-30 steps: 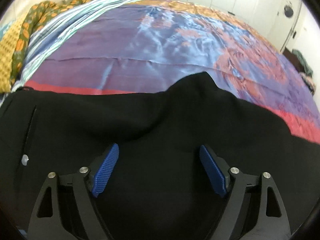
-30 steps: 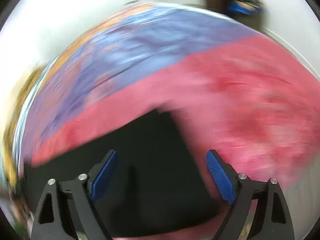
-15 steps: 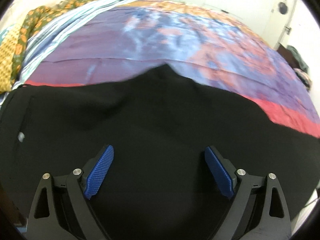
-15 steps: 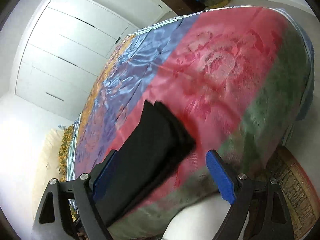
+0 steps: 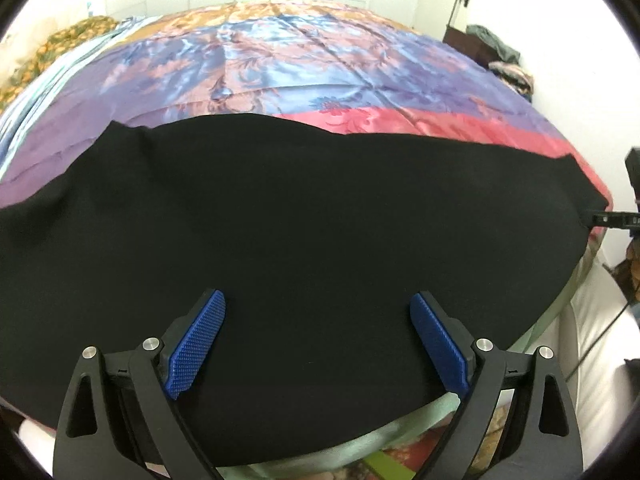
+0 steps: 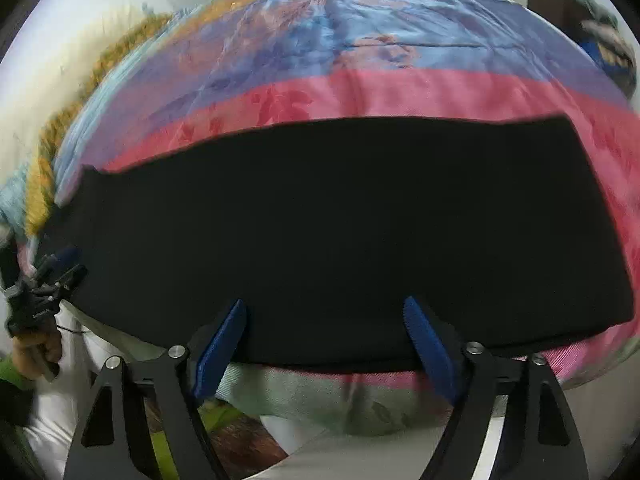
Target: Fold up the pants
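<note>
Black pants [image 5: 304, 220] lie flat and lengthwise along the near edge of the bed, one long dark band in both views [image 6: 340, 220]. My left gripper [image 5: 318, 310] hovers over the near edge of the pants, jaws wide open, blue pads apart with only flat fabric below. My right gripper [image 6: 324, 310] hangs over the near hem; its jaws are closing, and the pads press on nothing. The right wrist view shows the left gripper [image 6: 48, 280] at far left, held by a hand [image 6: 36, 354]. In the left wrist view the right gripper [image 5: 618, 220] sits by the pants' right end.
A satin bedspread [image 5: 300, 64] in blue, purple and pink covers the bed. Yellow floral bedding [image 5: 60, 44] lies at the far left. A dark cabinet with clothes [image 5: 492, 48] stands at the far right. The bed's pale green edge [image 6: 304, 396] drops off just below the grippers.
The left gripper slid right along the pants and its jaws widened a little. The right gripper swung round from the leg end to face across the pants, and its jaws narrowed.
</note>
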